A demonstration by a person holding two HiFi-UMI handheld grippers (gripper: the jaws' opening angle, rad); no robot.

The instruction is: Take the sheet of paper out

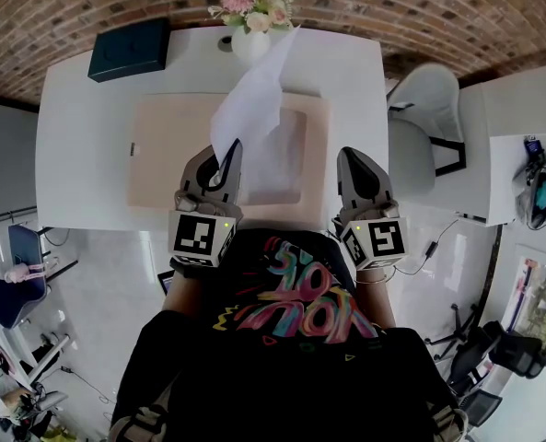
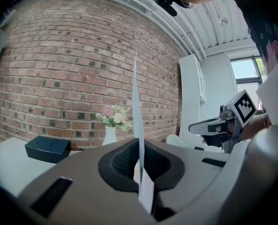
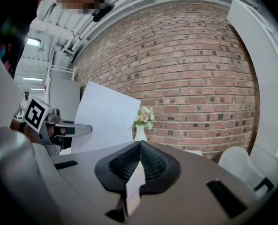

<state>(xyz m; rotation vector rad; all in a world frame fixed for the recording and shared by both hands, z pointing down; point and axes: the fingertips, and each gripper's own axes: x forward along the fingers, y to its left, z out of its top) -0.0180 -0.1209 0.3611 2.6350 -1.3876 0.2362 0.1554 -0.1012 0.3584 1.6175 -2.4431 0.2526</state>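
Between the pads of my left gripper [image 1: 228, 150], the sheet [image 1: 251, 99] is pinched by its lower corner. The jaws are pressed together on it, and in the left gripper view I see it edge-on, a thin white line rising straight out of the pads. In the head view it fans up and away from me, its far tip reaching toward the vase [image 1: 251, 42] at the back of the table [image 1: 70, 145]. My right gripper [image 1: 351, 159] hangs near it on the right, jaws closed tip to tip with nothing between them. From its view the sheet stands off to the left as a broad white face, apart from it. Below both tools lies the tan mat [image 1: 162, 150], with a paler panel [image 1: 286, 168] on its right half, which I take for a sleeve or folder; I cannot tell which. The sheet looks to be up in the air, clear of that panel, nothing tucked under anything that I can see, though my gripper hides its lowest edge. So I judge the main job done or all but done: the sheet is out and in my grip. What is left, by my reckoning, is small: carry it to a bare patch of table and let go.
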